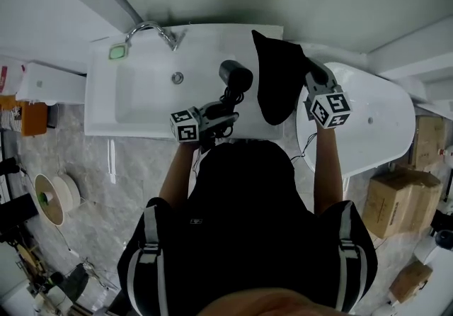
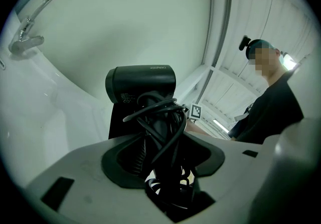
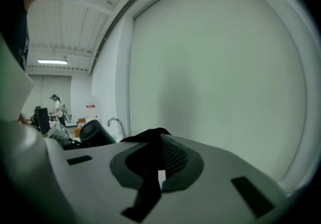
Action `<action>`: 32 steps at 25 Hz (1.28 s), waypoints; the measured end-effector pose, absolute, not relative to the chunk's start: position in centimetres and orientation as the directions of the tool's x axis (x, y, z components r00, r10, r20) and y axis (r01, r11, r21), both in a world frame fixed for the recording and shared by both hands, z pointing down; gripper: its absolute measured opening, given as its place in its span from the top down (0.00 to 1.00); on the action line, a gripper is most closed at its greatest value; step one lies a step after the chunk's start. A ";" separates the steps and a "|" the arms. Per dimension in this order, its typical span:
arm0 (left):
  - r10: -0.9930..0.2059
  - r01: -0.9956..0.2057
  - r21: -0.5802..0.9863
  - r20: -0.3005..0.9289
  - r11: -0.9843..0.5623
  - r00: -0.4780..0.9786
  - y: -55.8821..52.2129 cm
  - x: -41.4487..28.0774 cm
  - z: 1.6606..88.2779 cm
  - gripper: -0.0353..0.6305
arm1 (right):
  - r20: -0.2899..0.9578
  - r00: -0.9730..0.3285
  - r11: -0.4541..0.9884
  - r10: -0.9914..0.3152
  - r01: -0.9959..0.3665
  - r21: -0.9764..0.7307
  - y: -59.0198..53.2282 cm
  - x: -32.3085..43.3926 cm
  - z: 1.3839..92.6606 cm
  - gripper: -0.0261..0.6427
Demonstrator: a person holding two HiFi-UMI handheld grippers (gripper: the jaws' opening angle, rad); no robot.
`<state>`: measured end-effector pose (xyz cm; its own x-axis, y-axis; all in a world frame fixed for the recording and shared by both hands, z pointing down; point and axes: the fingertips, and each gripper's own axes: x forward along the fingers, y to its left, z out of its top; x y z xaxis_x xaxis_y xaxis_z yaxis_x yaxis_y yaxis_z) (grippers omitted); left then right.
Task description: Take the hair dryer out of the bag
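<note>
The black hair dryer (image 1: 236, 75) hangs above the white basin, outside the bag. My left gripper (image 1: 224, 108) is shut on its handle, which has the black cord (image 2: 161, 117) wound around it. In the left gripper view the dryer's barrel (image 2: 141, 83) stands upright just beyond the jaws of the left gripper (image 2: 163, 160). The black fabric bag (image 1: 278, 75) hangs limp to the right of the dryer, and my right gripper (image 1: 308, 70) is shut on its edge. In the right gripper view, a fold of the bag (image 3: 149, 168) is pinched in the right gripper (image 3: 158, 165). The dryer (image 3: 95, 134) shows at the left.
A white basin (image 1: 141, 98) with a chrome faucet (image 1: 152, 30) and a drain (image 1: 177, 78) lies under the left gripper. A green pad (image 1: 117, 51) sits at its back left corner. A white rounded fixture (image 1: 386, 120) stands at right, with cardboard boxes (image 1: 396, 201) beside it.
</note>
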<state>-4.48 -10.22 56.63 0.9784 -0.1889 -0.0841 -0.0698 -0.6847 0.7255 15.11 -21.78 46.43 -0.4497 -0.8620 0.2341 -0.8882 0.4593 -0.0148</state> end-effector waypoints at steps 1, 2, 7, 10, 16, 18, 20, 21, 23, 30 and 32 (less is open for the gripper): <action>-0.199 -0.071 0.726 -0.092 -0.684 0.976 -10.3 -4.4 56.6 0.64 | 0.234 -0.479 0.484 -0.846 -0.874 -0.043 -21.0 14.4 47.1 0.86; -0.209 -0.074 0.725 -0.098 -0.685 0.973 -10.4 -4.3 56.5 0.64 | 0.234 -0.508 0.508 -0.829 -0.859 -0.066 -20.2 13.7 47.8 0.86; -0.275 -0.119 0.733 -0.096 -0.670 0.957 -10.1 -3.1 55.4 0.64 | 0.279 -0.622 0.612 -0.732 -0.779 -0.132 -15.3 11.0 51.5 0.86; -0.295 -0.132 0.735 -0.096 -0.665 0.951 -9.2 -2.5 55.6 0.64 | 0.318 -0.645 0.635 -0.695 -0.758 -0.147 -13.2 11.0 53.2 0.86; -0.326 -0.158 0.746 -0.084 -0.647 0.942 -8.1 -1.1 55.3 0.64 | 0.351 -0.677 0.674 -0.647 -0.723 -0.151 -12.0 12.3 54.2 0.86; -0.336 -0.166 0.749 -0.079 -0.641 0.939 -7.9 -0.8 55.2 0.64 | 0.353 -0.684 0.682 -0.639 -0.715 -0.151 -11.9 12.5 54.3 0.86; -0.347 -0.173 0.750 -0.079 -0.638 0.935 -7.9 -0.6 55.1 0.64 | 0.349 -0.691 0.690 -0.633 -0.708 -0.151 -12.0 12.4 54.4 0.86; -0.352 -0.178 0.750 -0.078 -0.638 0.933 -7.9 -0.6 55.0 0.64 | 0.348 -0.695 0.694 -0.629 -0.704 -0.152 -12.1 12.4 54.5 0.86; -0.359 -0.187 0.746 -0.075 -0.639 0.930 -7.7 -0.5 55.1 0.64 | 0.347 -0.706 0.703 -0.617 -0.693 -0.159 -12.1 12.1 54.8 0.86; -0.396 -0.220 0.746 -0.063 -0.629 0.916 -7.8 -0.3 55.3 0.64 | 0.335 -0.747 0.746 -0.574 -0.646 -0.163 -12.4 11.6 55.2 0.86; -0.405 -0.224 0.747 -0.066 -0.626 0.912 -7.7 -0.2 55.4 0.64 | 0.331 -0.758 0.754 -0.563 -0.634 -0.169 -12.3 11.5 55.4 0.86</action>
<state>-0.21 -7.73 55.39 0.9117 -0.4054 -0.0662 -0.2241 -0.6260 0.7469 11.54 -12.33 55.35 -0.7575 -0.5628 0.3307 -0.6343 0.7544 -0.1690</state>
